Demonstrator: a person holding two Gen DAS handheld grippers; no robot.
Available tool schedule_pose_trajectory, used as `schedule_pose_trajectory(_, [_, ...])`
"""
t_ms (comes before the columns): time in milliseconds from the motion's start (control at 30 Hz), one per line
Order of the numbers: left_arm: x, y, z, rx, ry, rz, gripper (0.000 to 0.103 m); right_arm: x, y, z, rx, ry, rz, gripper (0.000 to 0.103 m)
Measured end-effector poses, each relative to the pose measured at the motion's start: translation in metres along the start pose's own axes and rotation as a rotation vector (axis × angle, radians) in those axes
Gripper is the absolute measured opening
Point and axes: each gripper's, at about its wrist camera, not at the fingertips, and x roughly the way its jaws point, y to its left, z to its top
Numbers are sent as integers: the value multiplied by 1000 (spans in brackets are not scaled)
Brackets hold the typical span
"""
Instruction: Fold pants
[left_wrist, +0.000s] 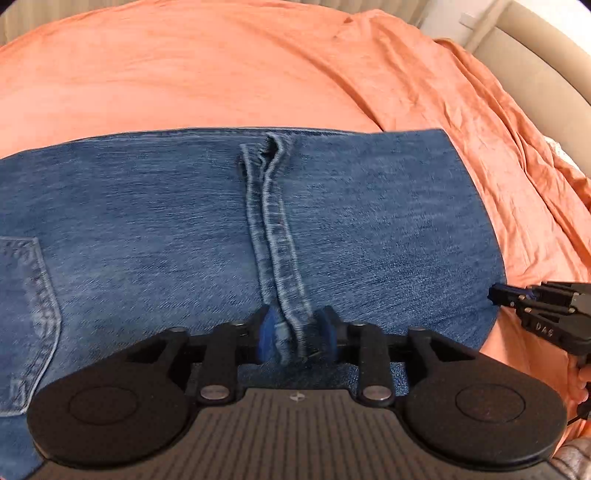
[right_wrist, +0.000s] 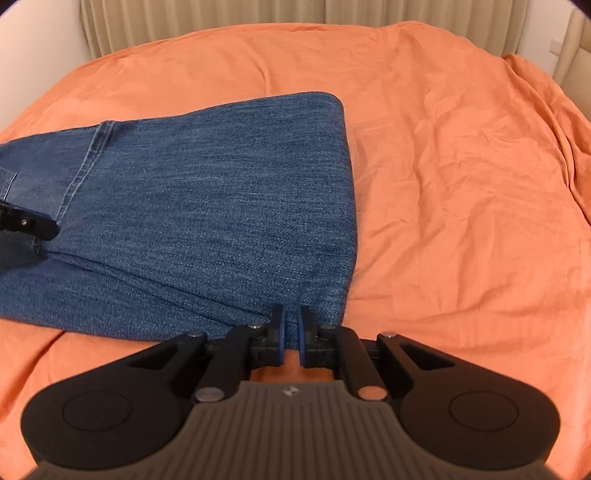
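I read the jeans (right_wrist: 207, 206) as already folded at least once: they lie flat on the orange bedsheet (right_wrist: 461, 184) as a compact denim block, with a clean folded edge on the side toward three o'clock in the right wrist view and a back pocket (left_wrist: 26, 314) showing at nine o'clock in the left wrist view. The doubled hem strip (left_wrist: 275, 236) runs across the top layer from twelve toward six o'clock, straight into my left gripper (left_wrist: 297, 338), whose blue pads are pinched onto that strip. My right gripper (right_wrist: 291, 332) sits at the near corner of the fold, its fingers nearly together with a thin gap; denim shows in that gap, but I cannot tell whether it is actually pinched (the tips hide the contact).

My judgement is that the task is well along, with perhaps one more fold across the block and some smoothing left.

The sheet covers a bed and is wrinkled, most heavily toward three o'clock. Beyond it, at twelve o'clock, hangs a pale pleated curtain (right_wrist: 258, 22), and a beige padded bed edge (left_wrist: 535, 48) shows at about two o'clock.
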Motion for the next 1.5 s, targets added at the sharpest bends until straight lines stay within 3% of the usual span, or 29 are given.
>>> schedule_pose_trajectory(133, [-35, 9, -5, -13, -24, -9, 42, -7, 14, 13, -80, 32, -51, 3])
schedule_pose_trajectory(233, [-71, 25, -11, -23, -60, -14, 44, -25, 18, 18, -99, -8, -5, 3])
schedule_pose_trajectory(367, [-116, 67, -21, -129, -123, 0, 44, -43, 36, 28, -120, -61, 54, 6])
schedule_pose_trajectory(500, [-164, 118, -38, -219, -243, 84, 44, -51, 73, 41, -214, -101, 111, 25])
schedule_pose_trajectory(633, [-199, 171, -61, -373, -351, 128, 44, -47, 111, 51, -283, -115, 166, 26])
schedule_pose_trajectory(733, [-210, 205, -78, -447, -380, 163, 44, -43, 138, 60, -324, -114, 183, 26])
schedule_pose_trajectory(867, [-209, 243, -102, -576, -409, 168, 44, -34, 166, 73, -385, -107, 214, 28])
schedule_pose_trajectory(933, [-201, 263, -114, -660, -419, 142, 50, -30, 179, 80, -434, -102, 213, 32])
schedule_pose_trajectory(1167, [-158, 311, -151, -908, -458, 2, 55, -2, 213, 102, -587, -67, 195, 33])
schedule_pose_trajectory(1233, [-147, 323, -156, -964, -486, -48, 66, 7, 216, 108, -607, -54, 199, 34])
schedule_pose_trajectory(1333, [-137, 329, -153, -962, -516, -72, 71, 21, 216, 113, -636, -35, 209, 36])
schedule_pose_trajectory(1500, [-124, 335, -140, -933, -533, -43, 69, 35, 212, 126, -704, -26, 232, 36])
